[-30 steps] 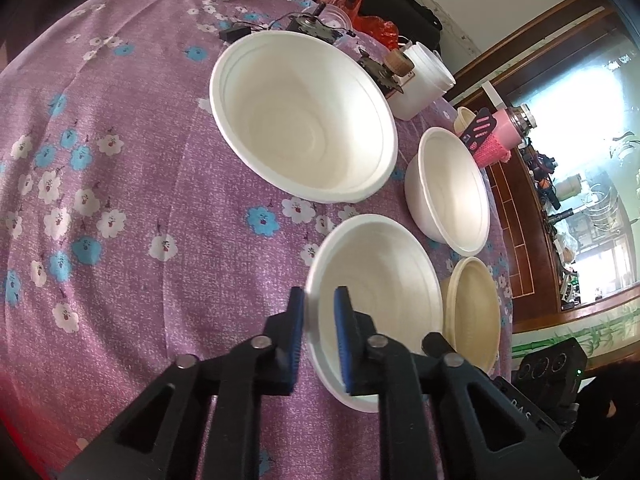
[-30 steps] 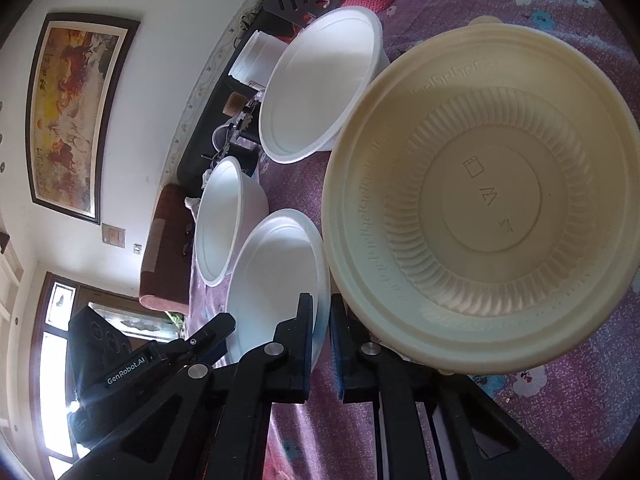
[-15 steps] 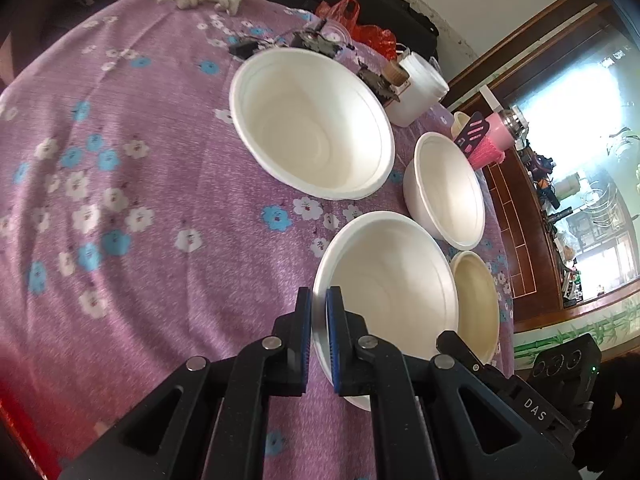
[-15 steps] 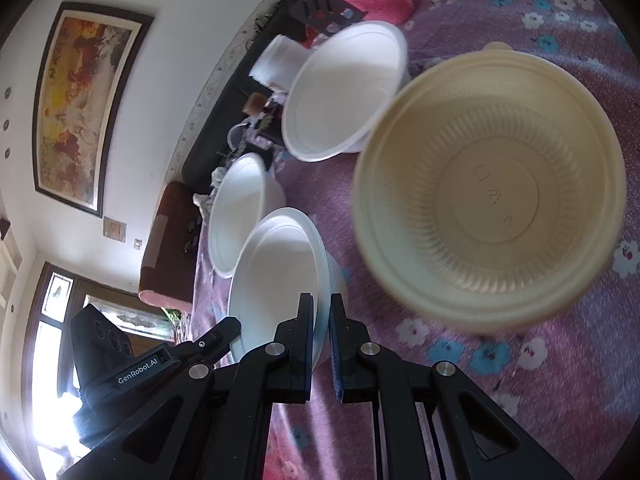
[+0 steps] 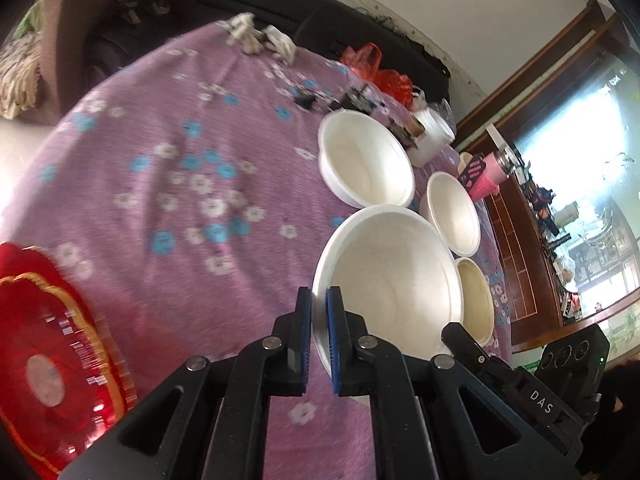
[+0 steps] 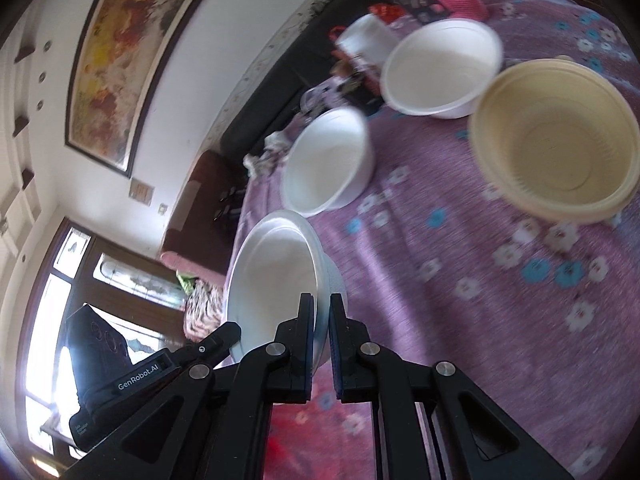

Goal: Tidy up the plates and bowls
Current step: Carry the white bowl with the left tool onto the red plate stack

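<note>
one white bowl (image 5: 392, 280) tilted, lifted off the cloth; two white bowls and a cream one rest upright.

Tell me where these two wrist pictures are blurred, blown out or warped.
Left wrist view: motion blur smears the red plate and the tablecloth's flowers, the window at right is blown out, fisheye bends the table edge. Right wrist view: the cream bowl and cloth are smeared, the window at lower left glares, the painting bows.

Red plate (image 5: 52, 364) motion-blurred and cut by the frame edge; distant sideboard clutter (image 5: 560, 216) too small to identify.
</note>
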`<action>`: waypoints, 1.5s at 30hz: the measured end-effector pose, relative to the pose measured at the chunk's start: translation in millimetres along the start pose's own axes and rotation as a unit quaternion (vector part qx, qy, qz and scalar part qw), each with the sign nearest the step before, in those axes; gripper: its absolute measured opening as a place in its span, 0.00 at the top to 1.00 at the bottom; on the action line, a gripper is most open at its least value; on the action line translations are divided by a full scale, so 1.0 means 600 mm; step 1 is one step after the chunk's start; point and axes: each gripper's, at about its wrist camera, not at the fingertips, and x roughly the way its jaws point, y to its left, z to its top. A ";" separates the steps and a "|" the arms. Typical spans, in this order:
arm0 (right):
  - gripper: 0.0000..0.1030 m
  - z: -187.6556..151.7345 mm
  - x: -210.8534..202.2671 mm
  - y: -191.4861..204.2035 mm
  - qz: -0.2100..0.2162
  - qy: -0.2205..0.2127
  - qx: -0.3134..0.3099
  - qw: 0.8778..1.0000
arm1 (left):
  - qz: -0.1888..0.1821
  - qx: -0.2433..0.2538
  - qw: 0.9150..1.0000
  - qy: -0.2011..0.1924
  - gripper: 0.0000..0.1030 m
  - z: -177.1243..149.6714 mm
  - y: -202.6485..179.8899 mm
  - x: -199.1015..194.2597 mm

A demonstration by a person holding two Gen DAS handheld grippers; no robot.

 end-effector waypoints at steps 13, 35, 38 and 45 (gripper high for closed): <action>0.92 -0.125 0.070 0.157 0.059 0.072 -0.084 0.992 | 0.082 -0.019 0.994 -0.075 0.93 -0.051 0.139 -0.194; 0.92 -0.272 0.208 0.216 0.037 0.182 -0.147 0.972 | 0.136 -0.083 0.985 -0.059 0.92 -0.129 0.312 -0.238; 0.92 -0.282 0.216 0.212 0.029 0.188 -0.149 0.970 | 0.139 -0.085 0.985 -0.050 0.92 -0.135 0.320 -0.233; 0.92 -0.294 0.239 0.201 0.017 0.205 -0.149 0.967 | 0.146 -0.090 0.985 -0.033 0.92 -0.142 0.331 -0.221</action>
